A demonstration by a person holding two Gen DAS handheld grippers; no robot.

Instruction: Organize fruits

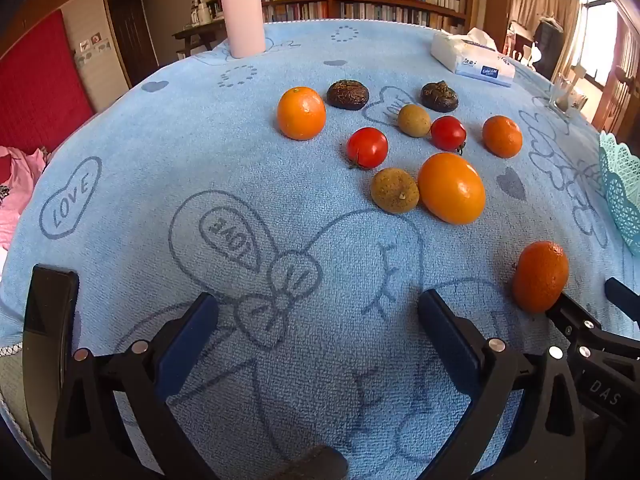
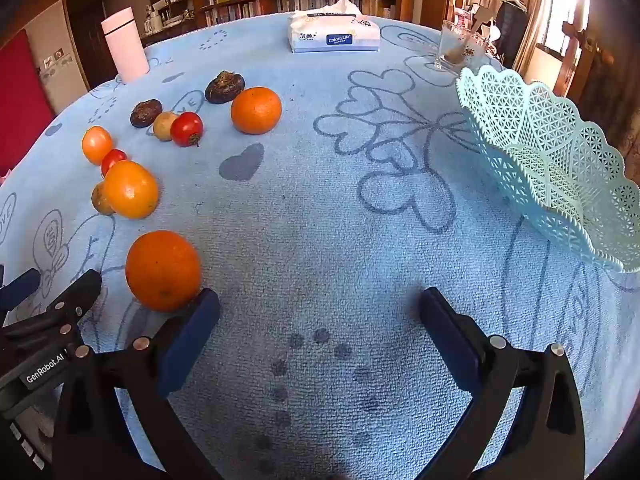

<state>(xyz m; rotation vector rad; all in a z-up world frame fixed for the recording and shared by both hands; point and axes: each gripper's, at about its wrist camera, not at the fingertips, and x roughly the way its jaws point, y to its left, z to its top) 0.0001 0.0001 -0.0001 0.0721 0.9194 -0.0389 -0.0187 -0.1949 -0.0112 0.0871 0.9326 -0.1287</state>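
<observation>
Several oranges lie on the blue towel: the nearest (image 2: 163, 270) rests just left of my right gripper's left fingertip (image 2: 202, 308), and it shows again as the near orange (image 1: 540, 282) in the left wrist view. Further back are a big orange (image 1: 451, 188), two red tomatoes (image 1: 367, 147) (image 1: 448, 133), two brownish-green fruits (image 1: 394, 190) (image 1: 414, 120) and two dark wrinkled ones (image 1: 347, 95) (image 1: 439, 96). My left gripper (image 1: 318, 320) is open over bare towel. My right gripper (image 2: 320, 320) is open too, nothing between its fingers. A mint lattice basket (image 2: 552, 160) stands at the right.
A pink bottle (image 2: 125, 44) stands at the back left, a tissue pack (image 2: 334, 34) at the back centre, and a glass (image 2: 454, 50) behind the basket. Open towel lies between the fruit and the basket. Bookshelves fill the background.
</observation>
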